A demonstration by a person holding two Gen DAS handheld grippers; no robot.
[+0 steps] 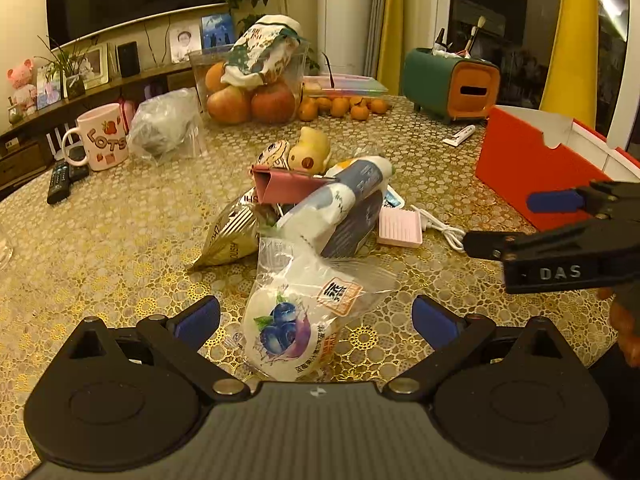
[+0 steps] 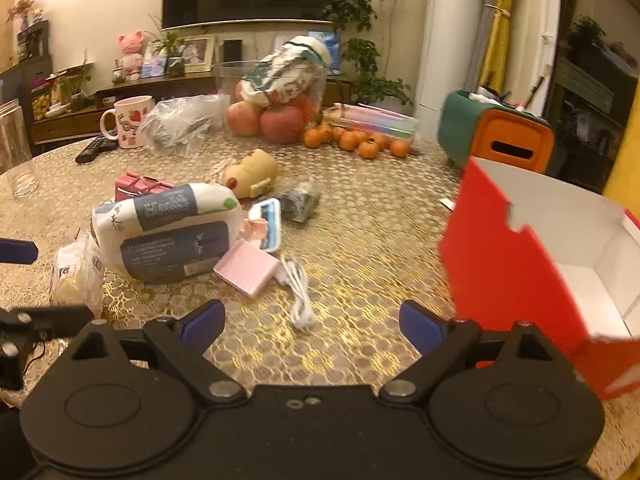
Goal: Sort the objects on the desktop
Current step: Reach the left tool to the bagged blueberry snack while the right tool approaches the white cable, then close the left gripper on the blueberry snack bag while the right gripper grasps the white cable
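Note:
My left gripper [image 1: 316, 320] is open, its jaws on either side of a clear snack bag with a blueberry picture [image 1: 288, 328] lying on the gold tablecloth. Behind it lies a pile: a white and grey tissue pack [image 1: 344, 208], a pink wallet [image 1: 286, 186], a foil snack bag [image 1: 228, 236], a pink power bank [image 1: 400, 228] with a white cable [image 1: 444, 230], and a yellow toy [image 1: 310, 152]. My right gripper [image 2: 312, 324] is open and empty over bare cloth, with the cable [image 2: 298, 292] just ahead and a red box [image 2: 528, 272] at its right.
A pink mug [image 1: 104, 140], remotes [image 1: 62, 180], a plastic bag [image 1: 168, 124], a fruit container [image 1: 252, 84], tangerines [image 1: 344, 106] and a green-orange tissue holder [image 1: 452, 80] stand at the back. A clear glass jar [image 2: 16, 152] stands far left. The right gripper shows in the left wrist view [image 1: 560, 220].

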